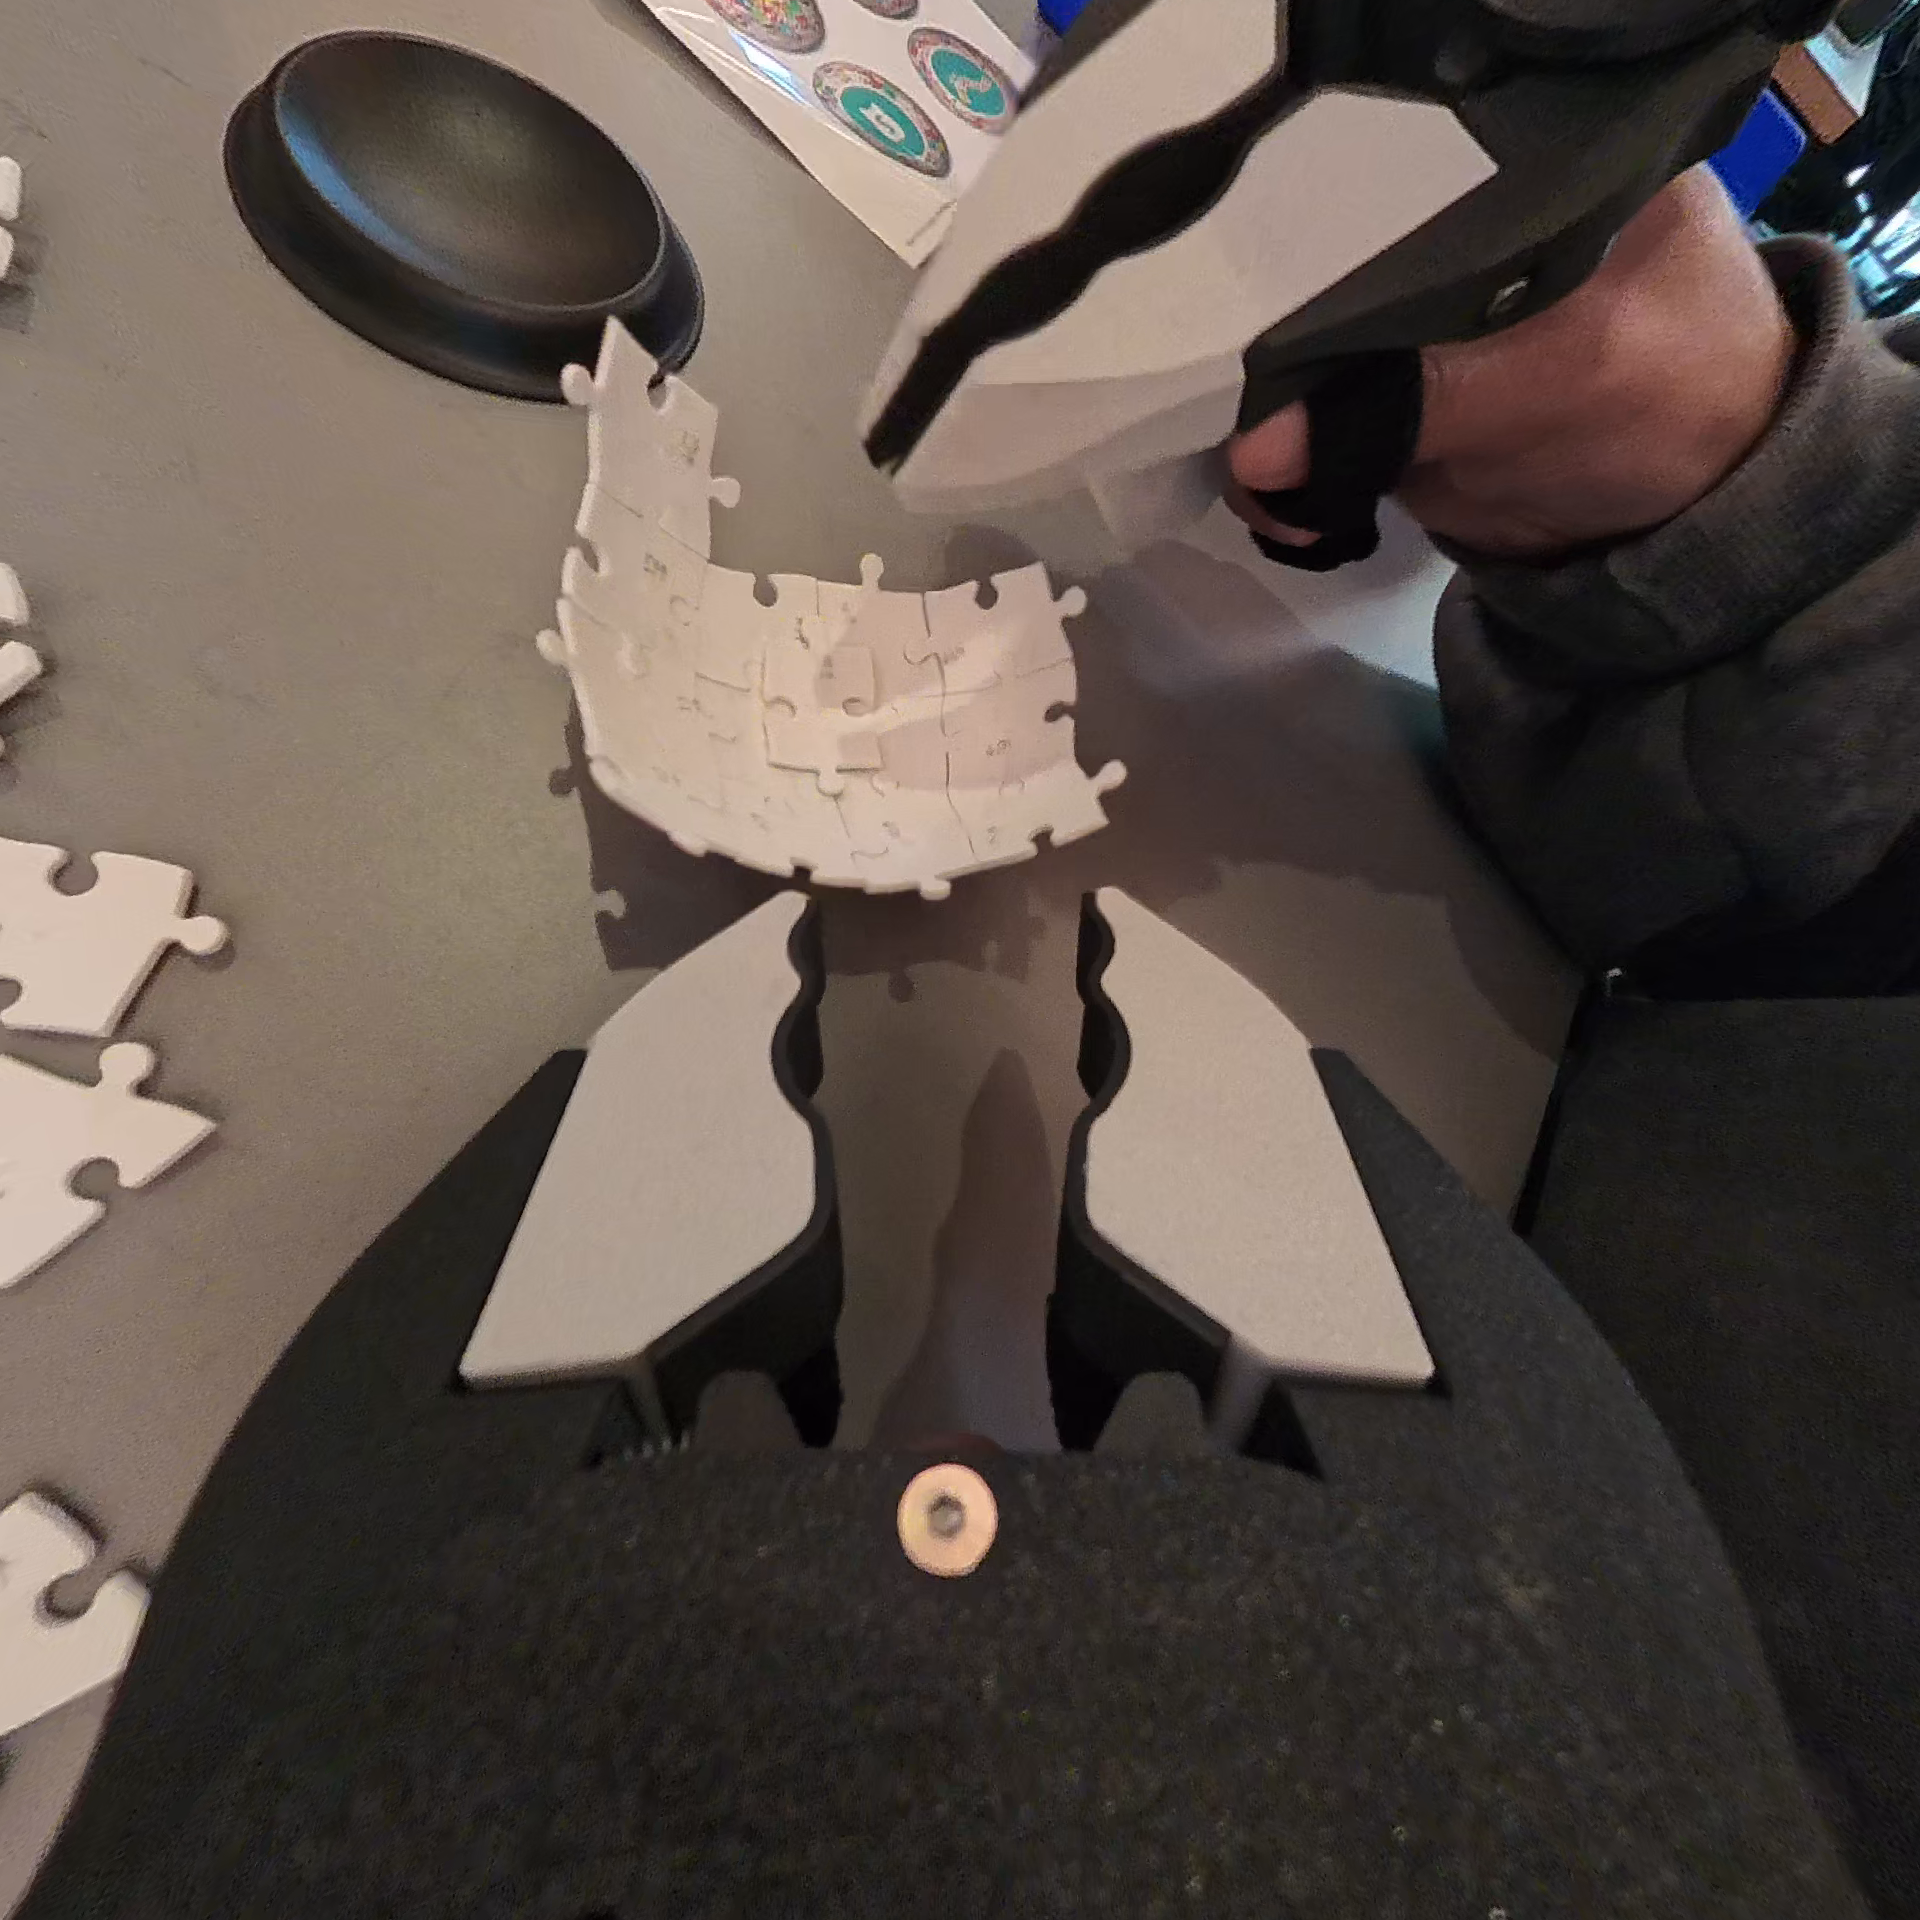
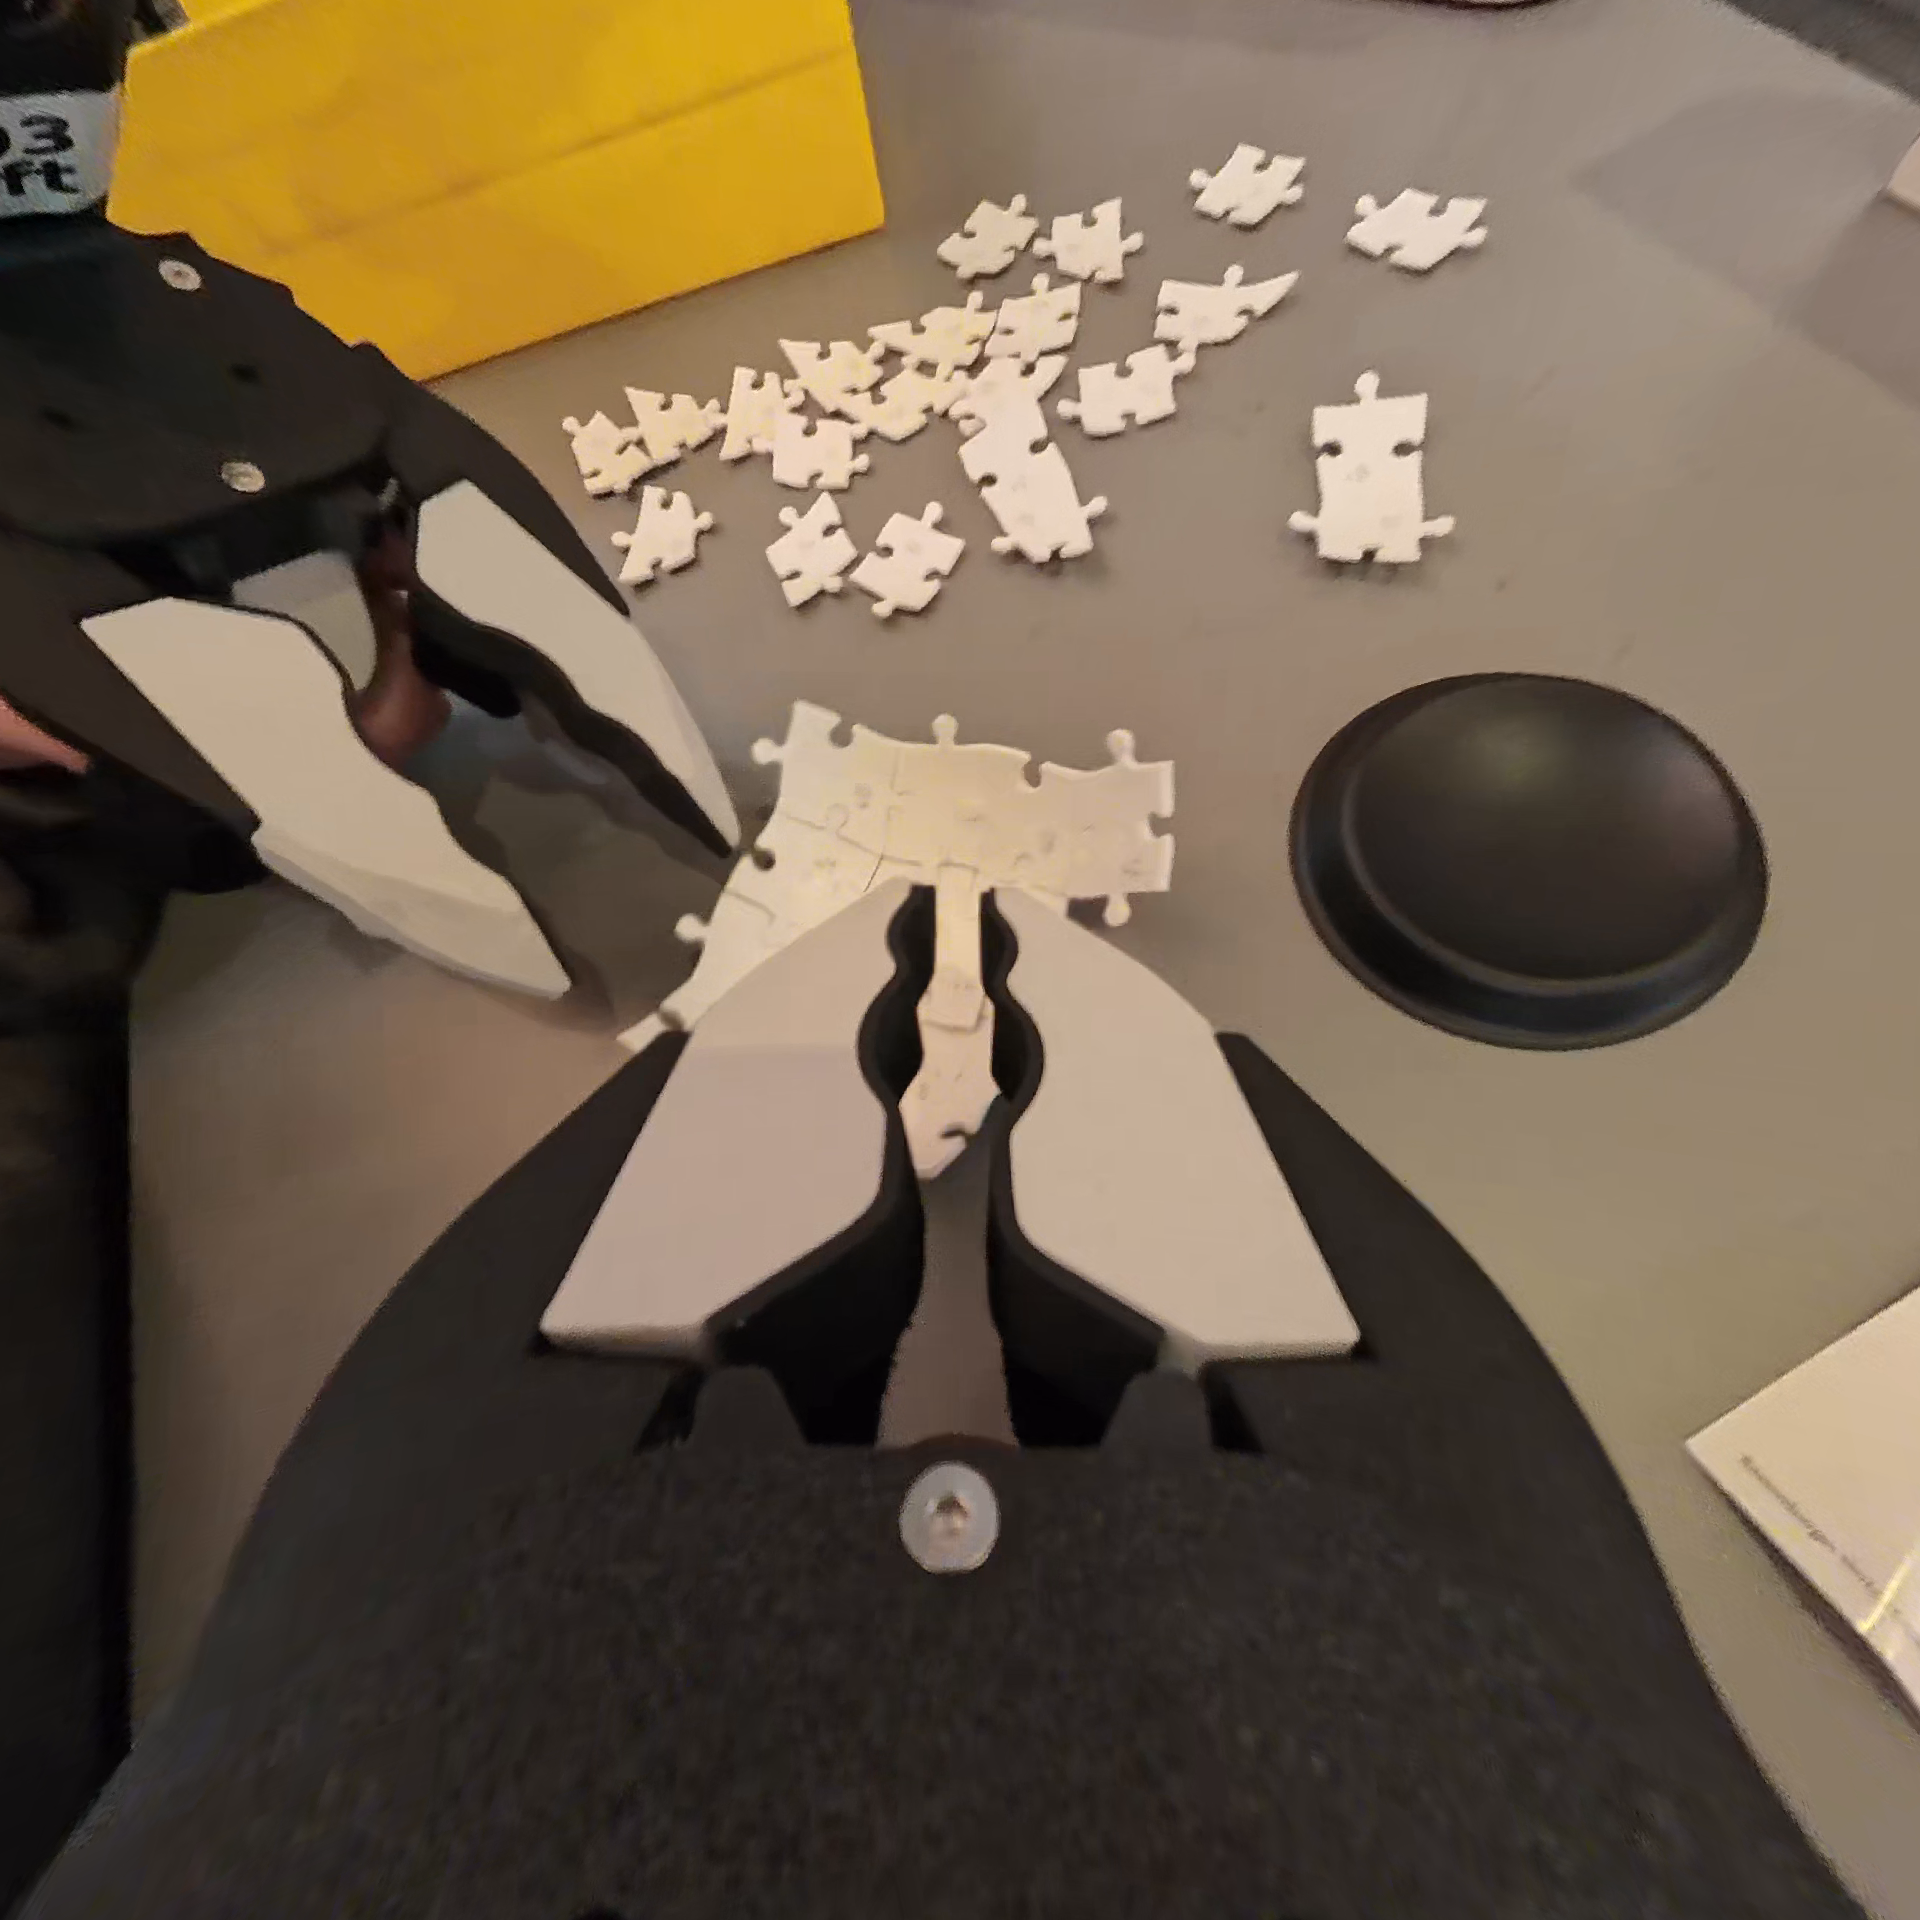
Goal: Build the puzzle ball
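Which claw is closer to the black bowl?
Right, I think. The right claw hovers over the curved puzzle shell, just beside the black bowl. The left claw sits on the shell's far side, farther from the bowl.

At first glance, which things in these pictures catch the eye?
The curved white puzzle shell lies at the centre of the grey table. A black dome stand sits beside it, with loose white pieces scattered beyond, before a yellow box.
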{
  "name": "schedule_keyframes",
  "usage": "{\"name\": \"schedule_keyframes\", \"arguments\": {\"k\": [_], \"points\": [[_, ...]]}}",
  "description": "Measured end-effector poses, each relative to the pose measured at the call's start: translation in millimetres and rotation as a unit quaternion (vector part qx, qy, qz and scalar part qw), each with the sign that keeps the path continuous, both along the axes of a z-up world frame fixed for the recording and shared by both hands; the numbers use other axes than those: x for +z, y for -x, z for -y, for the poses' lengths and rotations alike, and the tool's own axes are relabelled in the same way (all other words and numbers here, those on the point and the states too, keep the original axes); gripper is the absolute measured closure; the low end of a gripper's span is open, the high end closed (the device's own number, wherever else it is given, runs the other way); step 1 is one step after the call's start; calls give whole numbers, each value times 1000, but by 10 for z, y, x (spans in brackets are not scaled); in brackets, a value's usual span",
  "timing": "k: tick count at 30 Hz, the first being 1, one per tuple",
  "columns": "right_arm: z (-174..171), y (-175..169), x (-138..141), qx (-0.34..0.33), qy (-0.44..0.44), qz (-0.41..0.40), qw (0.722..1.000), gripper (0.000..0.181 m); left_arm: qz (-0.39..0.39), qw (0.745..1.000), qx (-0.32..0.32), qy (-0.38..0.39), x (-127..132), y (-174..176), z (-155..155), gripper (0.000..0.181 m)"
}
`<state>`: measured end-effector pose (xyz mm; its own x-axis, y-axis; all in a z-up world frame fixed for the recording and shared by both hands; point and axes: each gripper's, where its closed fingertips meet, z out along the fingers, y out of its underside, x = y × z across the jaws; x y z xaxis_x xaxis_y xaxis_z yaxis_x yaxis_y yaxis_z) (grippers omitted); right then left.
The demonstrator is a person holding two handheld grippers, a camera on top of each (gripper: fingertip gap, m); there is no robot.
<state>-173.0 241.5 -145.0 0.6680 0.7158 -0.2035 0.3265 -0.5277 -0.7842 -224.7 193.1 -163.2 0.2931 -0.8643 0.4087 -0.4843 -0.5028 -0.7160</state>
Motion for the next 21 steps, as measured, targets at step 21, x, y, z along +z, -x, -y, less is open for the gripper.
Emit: {"name": "schedule_keyframes", "arguments": {"k": [21], "points": [[163,-80,-403,-35,149,-54,987,169,76,986,47,138,109,-81,-62,142]]}}
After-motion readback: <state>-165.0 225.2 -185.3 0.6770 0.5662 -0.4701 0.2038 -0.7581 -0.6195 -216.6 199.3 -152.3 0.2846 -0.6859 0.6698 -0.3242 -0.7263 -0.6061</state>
